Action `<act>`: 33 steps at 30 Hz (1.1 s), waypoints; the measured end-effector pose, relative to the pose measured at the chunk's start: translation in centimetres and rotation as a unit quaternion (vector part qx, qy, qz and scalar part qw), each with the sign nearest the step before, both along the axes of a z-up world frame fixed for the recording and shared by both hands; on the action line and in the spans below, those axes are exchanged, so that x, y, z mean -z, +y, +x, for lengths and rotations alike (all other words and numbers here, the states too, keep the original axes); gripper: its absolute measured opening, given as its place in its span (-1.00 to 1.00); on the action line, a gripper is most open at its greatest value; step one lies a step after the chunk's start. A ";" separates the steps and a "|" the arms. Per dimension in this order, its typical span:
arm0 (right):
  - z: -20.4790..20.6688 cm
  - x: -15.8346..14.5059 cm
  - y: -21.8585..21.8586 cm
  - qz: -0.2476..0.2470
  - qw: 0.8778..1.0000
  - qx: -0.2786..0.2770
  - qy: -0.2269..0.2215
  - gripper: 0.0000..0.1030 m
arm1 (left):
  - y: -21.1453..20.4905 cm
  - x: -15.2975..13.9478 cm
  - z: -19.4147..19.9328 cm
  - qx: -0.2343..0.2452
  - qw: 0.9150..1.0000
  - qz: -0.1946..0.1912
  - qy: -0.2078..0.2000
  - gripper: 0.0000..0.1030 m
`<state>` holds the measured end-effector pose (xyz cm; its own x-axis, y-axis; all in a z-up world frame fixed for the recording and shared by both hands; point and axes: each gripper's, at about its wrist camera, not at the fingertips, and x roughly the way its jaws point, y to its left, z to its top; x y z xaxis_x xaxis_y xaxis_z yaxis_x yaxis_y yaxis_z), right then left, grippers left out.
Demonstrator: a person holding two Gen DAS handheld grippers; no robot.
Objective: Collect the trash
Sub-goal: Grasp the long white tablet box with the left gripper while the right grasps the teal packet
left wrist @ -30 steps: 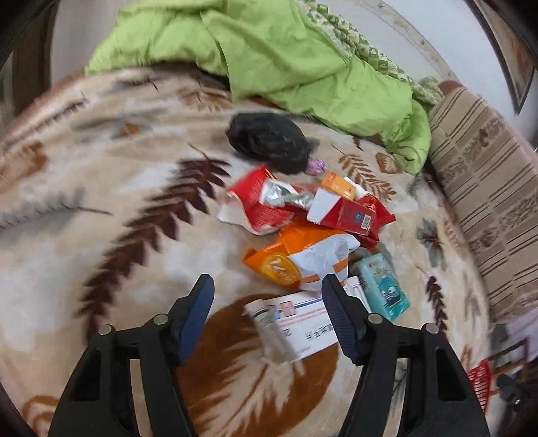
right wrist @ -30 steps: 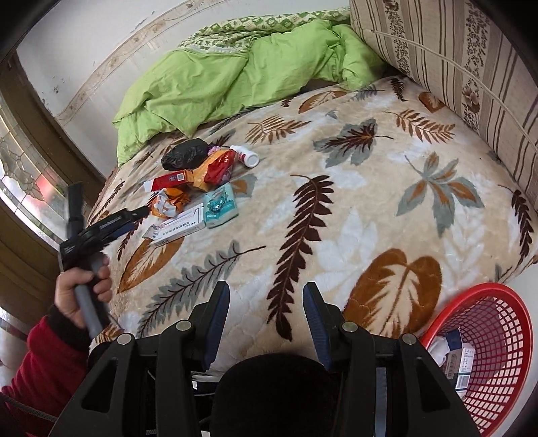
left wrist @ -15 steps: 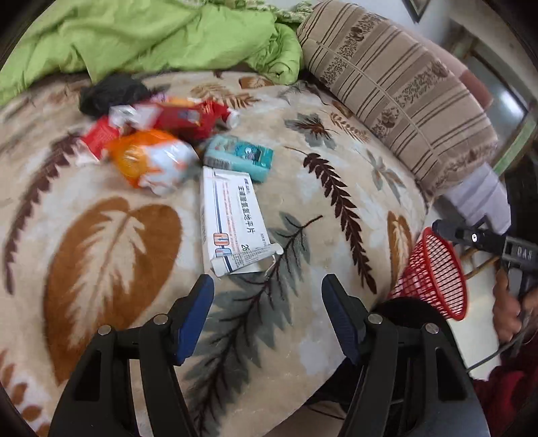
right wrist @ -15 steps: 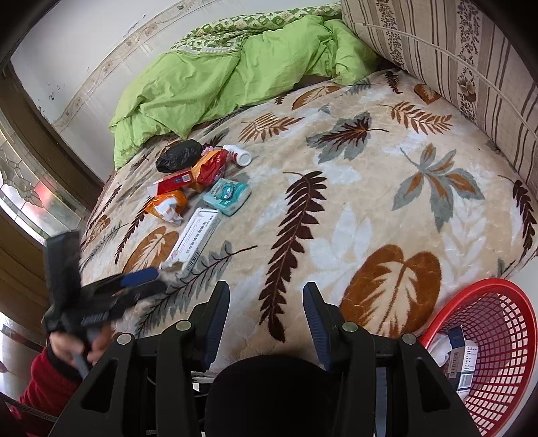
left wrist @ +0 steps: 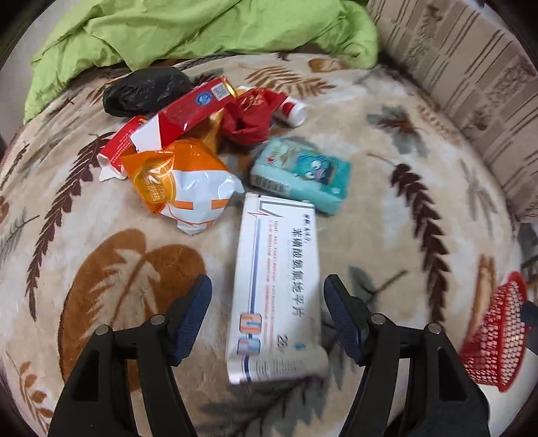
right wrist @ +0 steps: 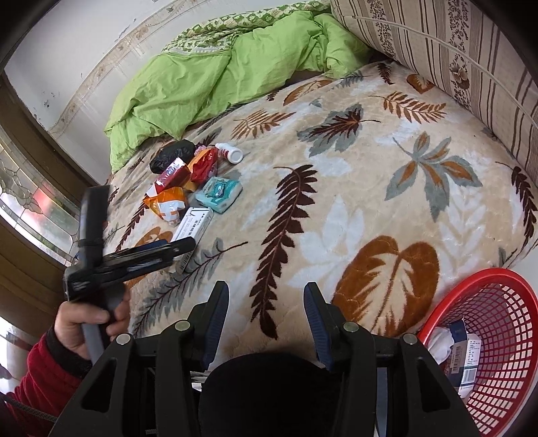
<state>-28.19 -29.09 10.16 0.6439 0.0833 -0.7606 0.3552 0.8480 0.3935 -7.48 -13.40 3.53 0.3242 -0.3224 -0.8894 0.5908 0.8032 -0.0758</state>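
the left gripper [left wrist: 267, 312] hangs low over the bed [left wrist: 84, 235], jaws spread wide with the near end of the long white medicine box [left wrist: 277, 295] lying between them; neither jaw touches the box. that box lies flat on the leaf-patterned blanket, pointing away toward the rest of the trash. just beyond its far end sits the teal tissue pack [left wrist: 302, 174], and beside that, toward the bed's left side, the orange and white snack bag [left wrist: 181, 185]. behind these lie a red carton [left wrist: 188, 114], a crumpled red wrapper [left wrist: 250, 114], a small white bottle [left wrist: 294, 112] and a black plastic bag [left wrist: 144, 89], all bunched close together near the green quilt [left wrist: 201, 30] at the far edge of the bed.

the right gripper [right wrist: 265, 317] is held back over the near edge of the bed, jaws wide apart and holding nothing. the red basket [right wrist: 501, 353] stands off the bed's near right corner, with a white wad and a small box inside. the left hand [right wrist: 89, 322] grips its tool's handle near the left edge.
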 end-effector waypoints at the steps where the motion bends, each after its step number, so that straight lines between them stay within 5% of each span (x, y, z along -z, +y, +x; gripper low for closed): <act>1: 0.0 0.0 0.0 0.000 1.000 -0.001 0.000 -0.02 | 0.0 0.2 0.1 -0.004 1.000 -0.002 0.003 0.27; 3: 0.2 0.0 -0.1 -0.004 1.000 -0.003 0.000 0.01 | 0.4 0.3 0.0 -0.009 1.000 0.001 -0.017 0.03; 10: 3.7 -0.4 0.2 -0.035 0.999 -0.034 0.001 0.13 | 4.2 -0.4 -2.4 -0.017 0.999 -0.026 -0.030 0.01; 18: 12.4 0.2 3.3 -0.118 0.984 -0.130 -0.004 0.54 | 10.3 -0.7 -2.1 -0.125 0.989 -0.029 -0.069 0.01; 25: 20.8 3.2 4.4 -0.155 0.973 -0.168 0.020 0.54 | 11.2 0.3 -1.1 -0.146 0.985 -0.027 -0.088 0.03; 33: 24.5 6.8 5.7 -0.185 0.957 -0.215 0.068 0.54 | 11.0 0.7 -0.5 -0.143 0.985 -0.024 -0.097 0.06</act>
<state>-3.65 -23.35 3.40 0.5035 0.0280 -0.8635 -0.0317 0.9994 0.0139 -8.02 -2.42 2.86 0.5701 -0.2330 -0.7879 0.3474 0.9374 -0.0259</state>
